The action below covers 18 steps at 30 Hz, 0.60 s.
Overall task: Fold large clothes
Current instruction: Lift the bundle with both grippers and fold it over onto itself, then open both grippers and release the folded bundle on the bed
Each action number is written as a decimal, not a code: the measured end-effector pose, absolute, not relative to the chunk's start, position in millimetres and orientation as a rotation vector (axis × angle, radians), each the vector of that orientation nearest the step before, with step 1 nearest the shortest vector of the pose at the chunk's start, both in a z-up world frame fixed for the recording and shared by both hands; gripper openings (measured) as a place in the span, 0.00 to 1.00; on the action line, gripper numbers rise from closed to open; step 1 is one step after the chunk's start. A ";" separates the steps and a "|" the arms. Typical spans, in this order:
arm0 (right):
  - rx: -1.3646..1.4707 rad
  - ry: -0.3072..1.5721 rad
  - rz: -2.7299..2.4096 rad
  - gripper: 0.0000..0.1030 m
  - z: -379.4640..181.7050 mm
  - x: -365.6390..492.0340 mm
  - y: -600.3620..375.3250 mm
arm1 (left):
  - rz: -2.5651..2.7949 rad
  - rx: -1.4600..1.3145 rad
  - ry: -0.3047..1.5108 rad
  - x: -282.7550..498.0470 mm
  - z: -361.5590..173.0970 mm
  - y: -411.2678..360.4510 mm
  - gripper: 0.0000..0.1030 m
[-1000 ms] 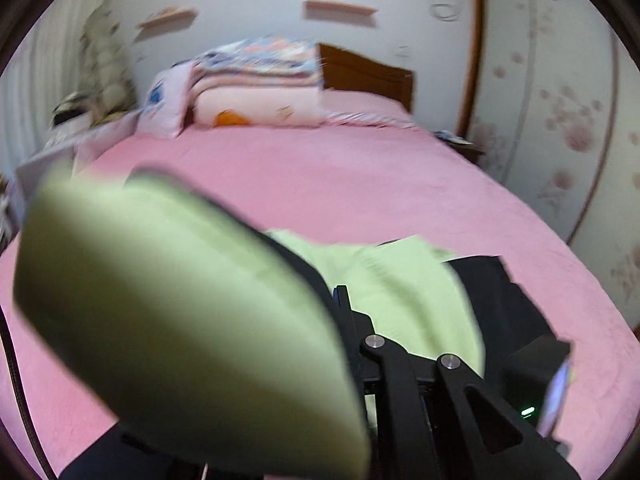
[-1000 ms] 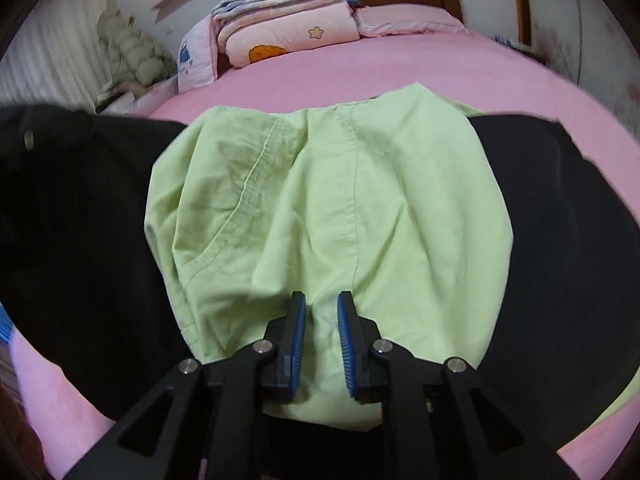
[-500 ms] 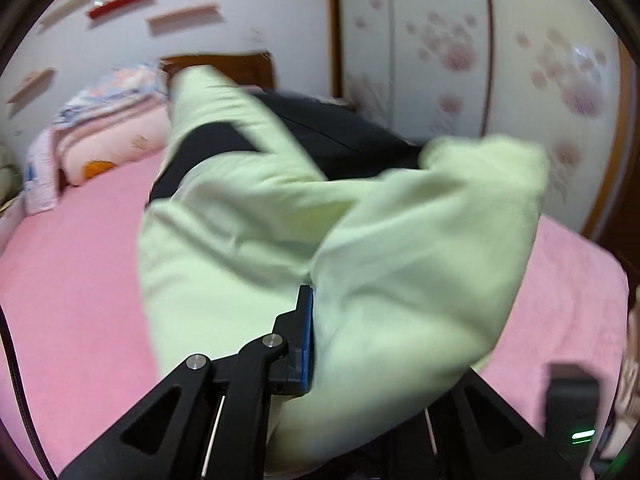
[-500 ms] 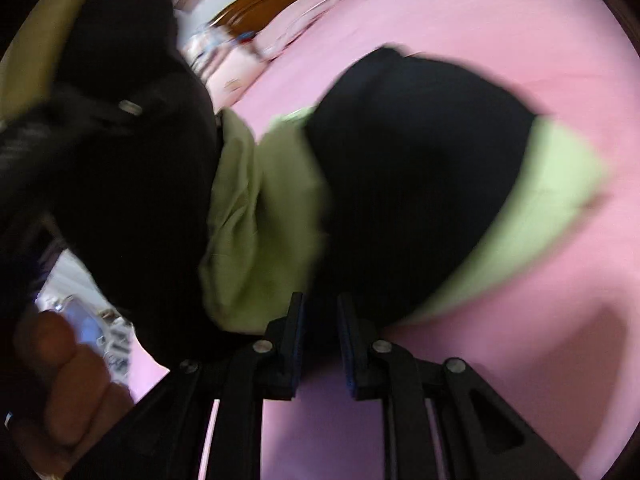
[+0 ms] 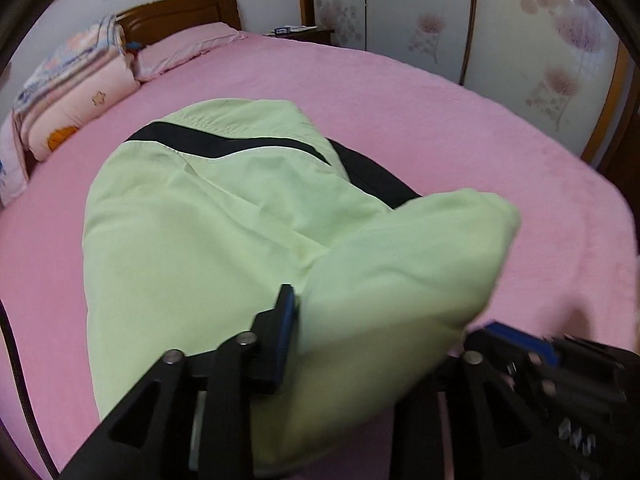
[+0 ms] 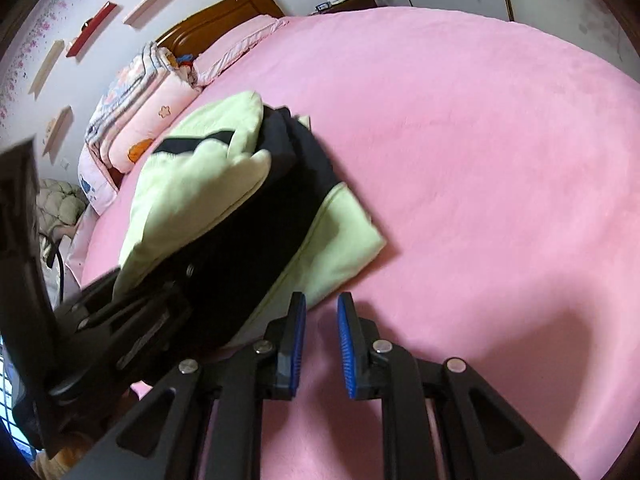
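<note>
The pink bed (image 6: 480,160) fills both views, with a stack of folded quilts (image 5: 68,92) near its wooden headboard (image 5: 180,8). A light green and black garment (image 5: 208,220) lies bunched on the bed, 1 green flap draping over the left tool (image 5: 372,332). That tool's jaws are opening, cloth between them, though the far finger is hidden. The right tool (image 6: 322,344) hovers over bare bedding just beside the garment's edge, its 2 blue pads slightly apart and gripping nothing.
</note>
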State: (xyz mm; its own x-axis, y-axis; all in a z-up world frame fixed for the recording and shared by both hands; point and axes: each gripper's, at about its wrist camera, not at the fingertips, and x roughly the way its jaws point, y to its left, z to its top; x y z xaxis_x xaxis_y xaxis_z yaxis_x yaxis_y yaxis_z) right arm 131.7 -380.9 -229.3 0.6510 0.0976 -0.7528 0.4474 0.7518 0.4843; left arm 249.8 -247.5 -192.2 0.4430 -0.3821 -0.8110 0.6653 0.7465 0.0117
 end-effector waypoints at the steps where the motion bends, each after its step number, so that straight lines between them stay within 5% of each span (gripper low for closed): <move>1: 0.720 0.844 -0.213 0.16 -225.6 131.0 -381.5 | -0.698 0.331 0.911 247.3 -186.7 -243.3 0.50; 4: 0.738 0.812 -0.198 0.16 -210.5 127.2 -386.0 | -0.772 0.269 0.912 228.5 -170.6 -230.1 0.71; 11: 0.786 0.744 -0.119 0.45 -190.0 120.6 -419.5 | -0.770 0.161 0.839 206.6 -128.6 -196.6 0.80; 18: 0.779 0.847 -0.027 0.48 -200.9 169.0 -409.5 | -0.493 0.008 0.860 247.0 -136.5 -128.5 0.81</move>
State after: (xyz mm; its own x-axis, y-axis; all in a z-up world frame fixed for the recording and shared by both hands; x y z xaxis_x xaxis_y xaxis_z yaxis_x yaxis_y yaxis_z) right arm 169.0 -409.5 -200.9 0.6787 0.2736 -0.6815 0.3169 0.7281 0.6079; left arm 247.0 -128.5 -136.5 0.5475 -0.4134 -0.7276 0.4195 0.8879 -0.1888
